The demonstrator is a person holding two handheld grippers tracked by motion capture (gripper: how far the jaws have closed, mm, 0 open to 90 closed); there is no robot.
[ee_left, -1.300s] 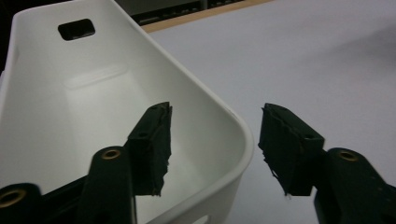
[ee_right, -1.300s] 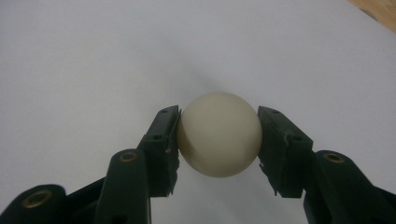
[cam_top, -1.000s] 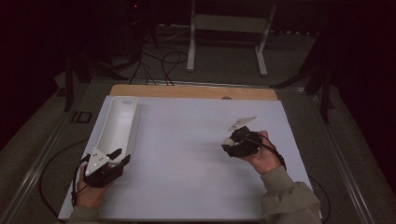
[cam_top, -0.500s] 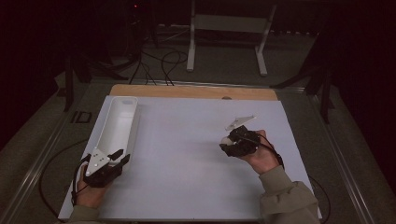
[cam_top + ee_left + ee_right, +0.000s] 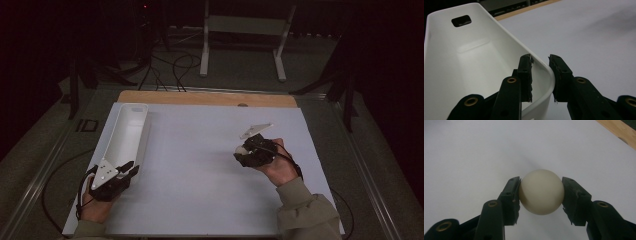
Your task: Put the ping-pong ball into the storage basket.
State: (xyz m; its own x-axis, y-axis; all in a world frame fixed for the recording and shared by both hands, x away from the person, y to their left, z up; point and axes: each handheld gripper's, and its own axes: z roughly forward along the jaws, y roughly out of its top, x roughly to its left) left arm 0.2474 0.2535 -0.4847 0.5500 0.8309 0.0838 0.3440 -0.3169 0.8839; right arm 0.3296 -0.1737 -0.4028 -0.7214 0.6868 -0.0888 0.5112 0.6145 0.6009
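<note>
Cream-white and smooth, the ball (image 5: pixel 541 191) looks light, hard and slippery, so the right gripper (image 5: pixel 541 195) clamps its fingers (image 5: pixel 512 195) across its widest part, just above the white surface (image 5: pixel 200 150). At that surface's left edge, the left gripper (image 5: pixel 541 77) has just been closing its fingers on the near corner wall of the stiff white plastic bin (image 5: pixel 461 62).

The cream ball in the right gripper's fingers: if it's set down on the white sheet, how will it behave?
The ball is smooth and round, so it would probably roll on the flat white sheet. The right gripper touches it at two small side spots, so it may slip. It looks rigid, keeping its shape.
</note>
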